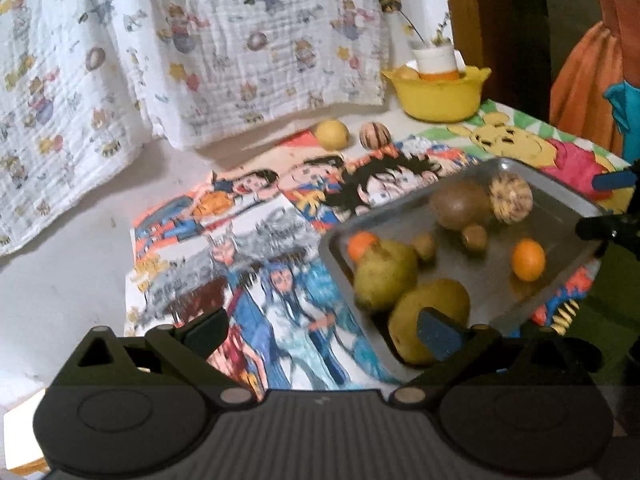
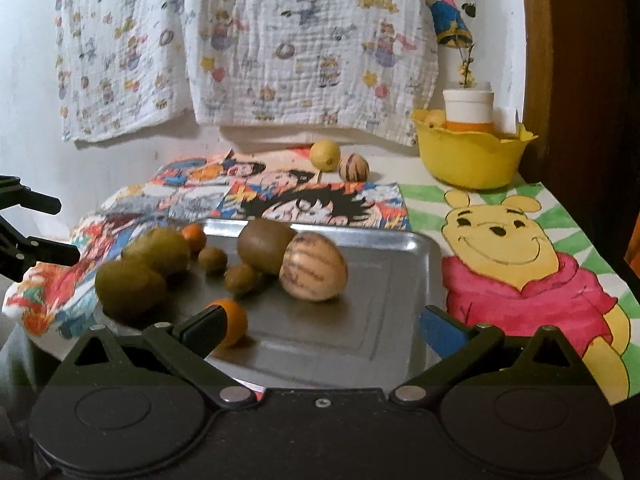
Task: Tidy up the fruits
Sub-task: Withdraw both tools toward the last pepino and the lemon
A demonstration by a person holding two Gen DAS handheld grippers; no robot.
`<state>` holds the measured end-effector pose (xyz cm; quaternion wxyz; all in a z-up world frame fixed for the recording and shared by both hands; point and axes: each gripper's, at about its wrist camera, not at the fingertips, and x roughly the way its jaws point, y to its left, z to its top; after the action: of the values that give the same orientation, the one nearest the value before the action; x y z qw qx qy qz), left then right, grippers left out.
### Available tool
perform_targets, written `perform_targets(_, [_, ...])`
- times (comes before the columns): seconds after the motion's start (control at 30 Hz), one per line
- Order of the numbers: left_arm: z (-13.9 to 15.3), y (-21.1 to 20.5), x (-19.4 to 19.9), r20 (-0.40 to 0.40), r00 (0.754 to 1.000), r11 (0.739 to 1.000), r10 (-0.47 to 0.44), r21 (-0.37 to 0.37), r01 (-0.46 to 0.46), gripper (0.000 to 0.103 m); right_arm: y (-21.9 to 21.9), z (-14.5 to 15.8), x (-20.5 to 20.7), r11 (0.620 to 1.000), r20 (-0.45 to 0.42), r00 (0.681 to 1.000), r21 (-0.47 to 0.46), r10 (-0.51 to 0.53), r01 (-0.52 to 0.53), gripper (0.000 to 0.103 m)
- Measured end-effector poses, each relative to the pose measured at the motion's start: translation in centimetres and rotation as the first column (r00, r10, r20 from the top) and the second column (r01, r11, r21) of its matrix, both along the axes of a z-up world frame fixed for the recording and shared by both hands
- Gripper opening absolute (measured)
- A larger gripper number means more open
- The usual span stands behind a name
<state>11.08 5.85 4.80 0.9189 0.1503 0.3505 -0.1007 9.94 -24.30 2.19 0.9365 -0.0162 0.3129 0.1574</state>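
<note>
A metal tray [image 2: 380,280] [image 1: 560,216] holds several fruits: two green-yellow fruits [image 2: 130,288] [image 1: 430,316], a brown kiwi [image 2: 266,248] [image 1: 460,204], a striped pale melon [image 2: 314,266] [image 1: 512,198], small brown fruits [image 2: 240,278], and small oranges [image 2: 234,320] [image 1: 528,260]. A lemon [image 2: 325,155] [image 1: 331,134] and a striped fruit [image 2: 353,167] [image 1: 375,135] lie on the table behind. My left gripper [image 1: 320,328] is open and empty at the tray's left corner. My right gripper [image 2: 320,324] is open and empty over the tray's front edge.
A yellow bowl [image 2: 472,156] [image 1: 440,94] with a white cup [image 2: 468,106] stands at the back right. Cartoon placemats [image 2: 532,264] [image 1: 248,240] cover the table. A printed cloth [image 2: 248,48] hangs on the wall behind.
</note>
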Motion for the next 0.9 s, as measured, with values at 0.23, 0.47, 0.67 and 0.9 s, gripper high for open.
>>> perform_targets(0.23, [-0.7,-0.3,4.3,-0.009,1.0,0.999,0.029,-0.029,-0.029,0.102,-0.3,0.5,2.9,1.0,0.028,0.999,0.011,-0.023,0.023,0.102])
perform_targets(0.47, [-1.3,1.1,8.9,-0.036,0.995,0.992,0.09,-0.081,-0.092,0.102,0.0,0.8,6.5,1.0,0.05,0.998,0.013,-0.027,0.026,0.102])
perform_targets(0.67, [-1.3,2.3,11.9,-0.028,0.992,0.99,0.123,-0.064,-0.124,0.102,0.3,0.9,9.5,0.999,0.069,0.997,0.006,-0.033,0.033,0.102])
perform_targets(0.9, [-2.9,2.8,15.4,-0.056,0.99,0.987,0.13,-0.091,-0.135,0.102,0.0,0.1,12.6,0.998,0.002,0.999,0.017,-0.054,0.054,0.102])
